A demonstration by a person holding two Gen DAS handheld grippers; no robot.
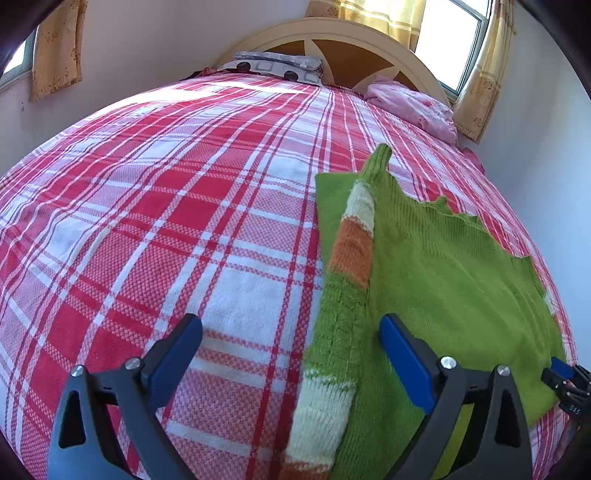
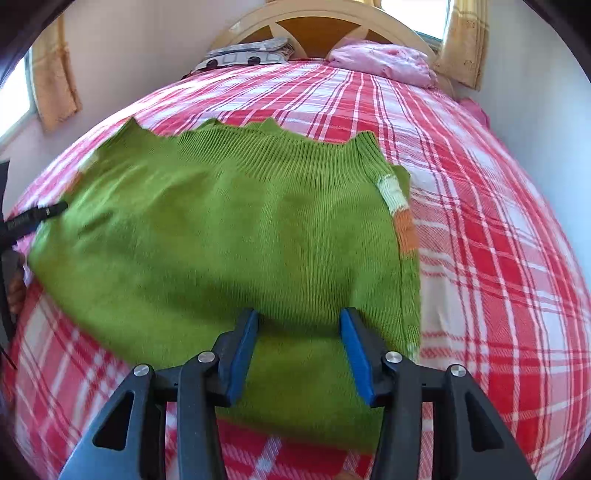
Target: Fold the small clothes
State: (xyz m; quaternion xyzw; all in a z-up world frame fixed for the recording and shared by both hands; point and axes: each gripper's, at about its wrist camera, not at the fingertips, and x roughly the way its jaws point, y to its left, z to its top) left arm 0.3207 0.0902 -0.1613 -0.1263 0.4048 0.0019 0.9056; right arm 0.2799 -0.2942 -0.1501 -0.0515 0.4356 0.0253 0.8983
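Observation:
A small green knit sweater [image 1: 443,266] with white and orange sleeve bands lies flat on the red-and-white plaid bedspread [image 1: 166,221]. Its striped sleeve [image 1: 351,258] is folded in along the left side. My left gripper [image 1: 291,332] is open, its jaws straddling the sweater's left edge just above the cloth. In the right wrist view the sweater [image 2: 221,229] fills the middle. My right gripper [image 2: 299,328] is open over its near hem, with nothing between the jaws. The other gripper's tip [image 2: 40,216] shows at the sweater's left edge.
A curved wooden headboard [image 1: 332,33] stands at the far end. A patterned pillow [image 1: 277,68] and a pink bundle of cloth [image 1: 413,107] lie by it. Yellow curtains [image 1: 480,74] hang at the windows. White walls border the bed on both sides.

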